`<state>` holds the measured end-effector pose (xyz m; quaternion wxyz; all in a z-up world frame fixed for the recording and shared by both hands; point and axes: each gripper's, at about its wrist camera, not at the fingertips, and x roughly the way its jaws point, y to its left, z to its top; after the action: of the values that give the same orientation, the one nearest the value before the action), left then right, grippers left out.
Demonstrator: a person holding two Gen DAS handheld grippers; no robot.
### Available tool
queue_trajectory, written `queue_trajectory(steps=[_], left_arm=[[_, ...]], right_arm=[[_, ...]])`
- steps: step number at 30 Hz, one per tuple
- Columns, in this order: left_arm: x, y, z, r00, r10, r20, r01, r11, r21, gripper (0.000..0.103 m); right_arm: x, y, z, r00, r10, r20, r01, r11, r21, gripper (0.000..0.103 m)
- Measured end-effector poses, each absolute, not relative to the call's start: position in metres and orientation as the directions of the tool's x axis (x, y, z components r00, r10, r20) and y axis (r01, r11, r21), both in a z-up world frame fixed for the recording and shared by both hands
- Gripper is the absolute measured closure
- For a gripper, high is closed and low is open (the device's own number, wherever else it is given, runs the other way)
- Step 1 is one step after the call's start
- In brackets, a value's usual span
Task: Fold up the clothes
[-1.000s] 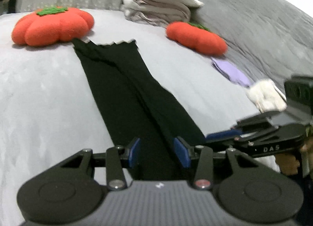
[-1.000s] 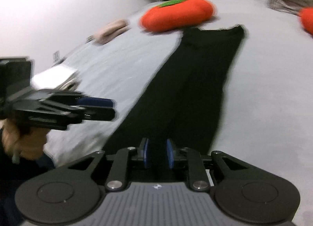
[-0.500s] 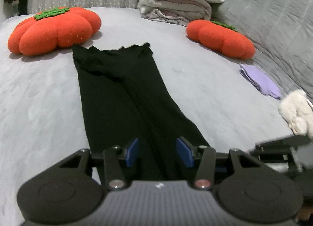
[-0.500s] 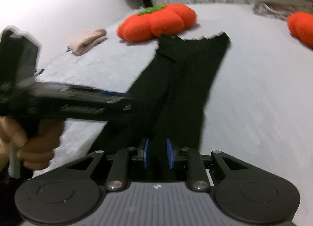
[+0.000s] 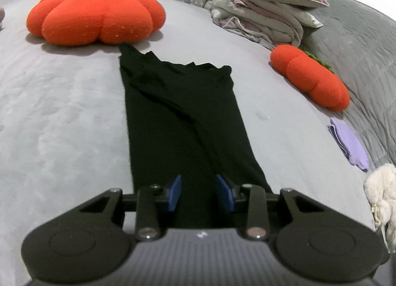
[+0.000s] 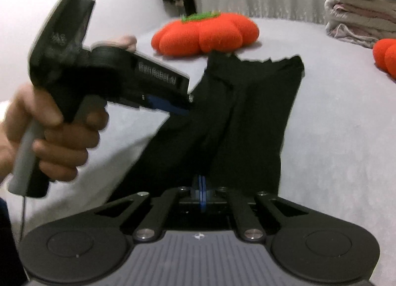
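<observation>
From the left wrist view we see the whole black garment (image 5: 183,118) laid lengthwise on the grey bed (image 5: 57,118), its far end just short of the large orange pumpkin cushion (image 5: 95,15), with a second, smaller pumpkin cushion (image 5: 310,77) off to the right, a pile of folded bedding (image 5: 267,17) behind it, a lilac cloth (image 5: 349,143) and a fluffy white item (image 5: 382,197) near the right edge. None of those last two shows from the right wrist view, which instead gives us the person's hand (image 6: 49,135) gripping the handle of the left gripper (image 6: 170,108) from the side, its blue tips reaching over the garment's left edge (whether they touch the cloth we cannot tell). In its own view the left gripper (image 5: 200,193) has its blue pads (image 5: 175,192) partly apart, having just been closing, with the near end of the garment lying between them and no pad clearly pressing on it. The right gripper (image 6: 202,193) has its pads brought fully together at the garment's near edge, having just closed; the fabric rises in a dark ridge right ahead of the tips, but we cannot make out cloth pinched between them. We see no containers on the bed.
</observation>
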<state>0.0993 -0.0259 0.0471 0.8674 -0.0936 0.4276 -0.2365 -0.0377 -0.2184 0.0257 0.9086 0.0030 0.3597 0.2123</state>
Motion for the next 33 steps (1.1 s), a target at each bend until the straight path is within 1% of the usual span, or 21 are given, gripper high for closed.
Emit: queue_trajectory(steps=[2,4,6,11,13,15,18,20,23,25,26,27,29,33], left_arm=[[0.099,-0.030,0.048,0.514,-0.510,-0.690,0.357,0.858,-0.369,0.071],[0.098,-0.038,0.050,0.507,-0.524,-0.685,0.388,0.848,-0.361,0.068],[0.097,-0.052,0.050,0.510,-0.517,-0.688,0.419,0.847,-0.326,0.066],[0.095,-0.077,0.038,0.534,-0.433,-0.726,0.434,0.878,-0.204,0.067],[0.094,-0.078,0.033,0.542,-0.414,-0.731,0.428,0.885,-0.184,0.070],[0.093,-0.077,0.029,0.549,-0.400,-0.734,0.423,0.890,-0.169,0.078],[0.094,-0.070,0.027,0.545,-0.412,-0.731,0.413,0.890,-0.193,0.082],[0.096,-0.065,0.026,0.539,-0.427,-0.726,0.405,0.887,-0.221,0.084],[0.099,-0.058,0.026,0.528,-0.449,-0.721,0.391,0.882,-0.264,0.085],[0.100,-0.055,0.026,0.525,-0.455,-0.719,0.387,0.880,-0.274,0.086],[0.101,-0.054,0.026,0.524,-0.456,-0.719,0.386,0.880,-0.277,0.088],[0.101,-0.054,0.025,0.525,-0.454,-0.720,0.386,0.881,-0.274,0.089],[0.101,-0.055,0.025,0.528,-0.449,-0.721,0.388,0.883,-0.265,0.092],[0.100,-0.056,0.025,0.530,-0.437,-0.727,0.390,0.887,-0.249,0.094]], right_arm=[[-0.038,-0.218,0.029,0.655,0.406,-0.637,-0.393,0.903,0.172,0.099],[-0.036,-0.214,0.024,0.636,0.407,-0.656,-0.399,0.901,0.172,0.099],[-0.033,-0.209,0.016,0.611,0.404,-0.681,-0.398,0.900,0.177,0.099],[-0.032,-0.207,0.010,0.592,0.418,-0.689,-0.418,0.890,0.181,0.096],[-0.028,-0.212,0.015,0.581,0.431,-0.690,-0.430,0.883,0.189,0.096],[-0.024,-0.228,0.027,0.601,0.438,-0.668,-0.414,0.886,0.208,0.095],[-0.013,-0.264,0.045,0.642,0.428,-0.636,-0.348,0.902,0.255,0.092],[0.000,-0.292,0.049,0.664,0.390,-0.638,-0.271,0.921,0.281,0.090],[0.024,-0.320,0.040,0.652,0.381,-0.656,-0.187,0.919,0.347,0.087],[0.046,-0.335,0.027,0.634,0.405,-0.659,-0.141,0.898,0.417,0.083],[0.055,-0.339,0.022,0.628,0.417,-0.657,-0.123,0.887,0.445,0.079],[0.063,-0.343,0.015,0.624,0.433,-0.651,-0.113,0.874,0.473,0.073],[0.076,-0.341,0.008,0.610,0.470,-0.638,-0.120,0.851,0.512,0.067],[0.079,-0.331,0.003,0.596,0.478,-0.645,-0.137,0.852,0.505,0.066]])
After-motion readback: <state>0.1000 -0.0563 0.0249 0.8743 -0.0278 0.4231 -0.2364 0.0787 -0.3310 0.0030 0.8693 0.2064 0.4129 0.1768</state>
